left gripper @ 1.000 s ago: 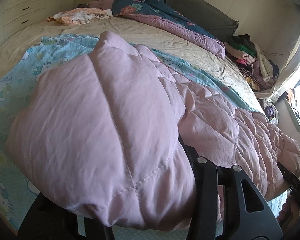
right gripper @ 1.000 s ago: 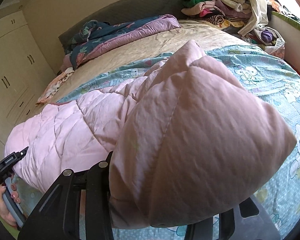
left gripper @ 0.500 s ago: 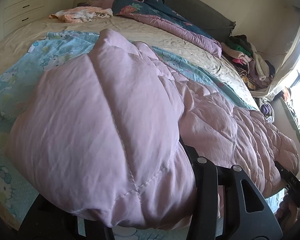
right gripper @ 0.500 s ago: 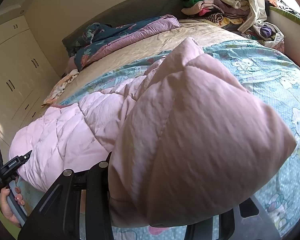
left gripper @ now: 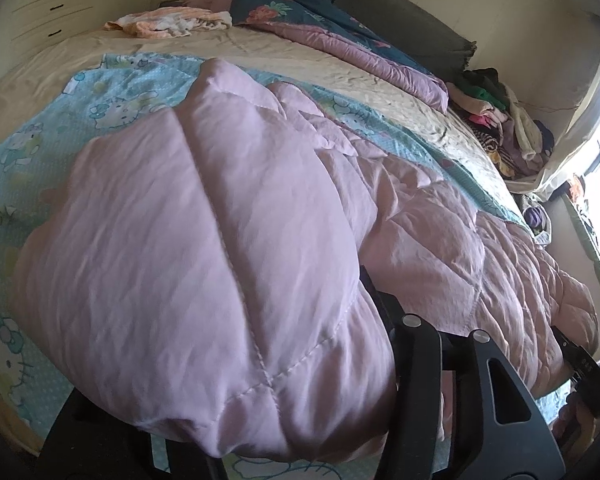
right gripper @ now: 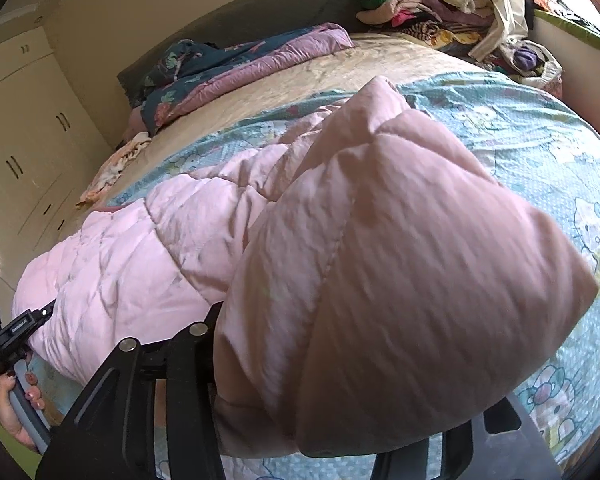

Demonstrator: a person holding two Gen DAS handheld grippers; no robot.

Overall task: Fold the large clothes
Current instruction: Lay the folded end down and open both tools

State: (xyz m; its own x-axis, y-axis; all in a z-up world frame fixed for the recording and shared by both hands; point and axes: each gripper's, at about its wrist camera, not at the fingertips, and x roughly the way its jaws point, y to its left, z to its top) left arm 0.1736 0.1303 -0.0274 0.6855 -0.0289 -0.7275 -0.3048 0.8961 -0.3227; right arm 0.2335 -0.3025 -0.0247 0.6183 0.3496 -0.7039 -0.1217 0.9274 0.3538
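A pink quilted padded garment (left gripper: 228, 240) lies across the near part of the bed; it also fills the right wrist view (right gripper: 380, 260). My left gripper (left gripper: 300, 408) is shut on its near left corner, which bulges over the fingers and hides the tips. My right gripper (right gripper: 300, 412) is shut on the near right corner, fingertips hidden the same way. Both corners are lifted above the light-blue cartoon-print sheet (left gripper: 112, 100), which also shows in the right wrist view (right gripper: 540, 132). The other hand-held gripper shows at the right edge (left gripper: 584, 376) and at the left edge (right gripper: 12, 340).
A beige bedspread (left gripper: 300, 64) covers the far bed. A dark floral and purple duvet (left gripper: 320, 24) lies by the grey headboard (right gripper: 240, 28). A peach cloth (left gripper: 168, 26) lies far left. A clothes pile (right gripper: 428, 4) sits near the window. White wardrobes (right gripper: 24, 128) stand left.
Both grippers have carried the held corners forward over the bed and a little higher; the bed looks closer and the far edge of the garment sits further up the blue sheet.
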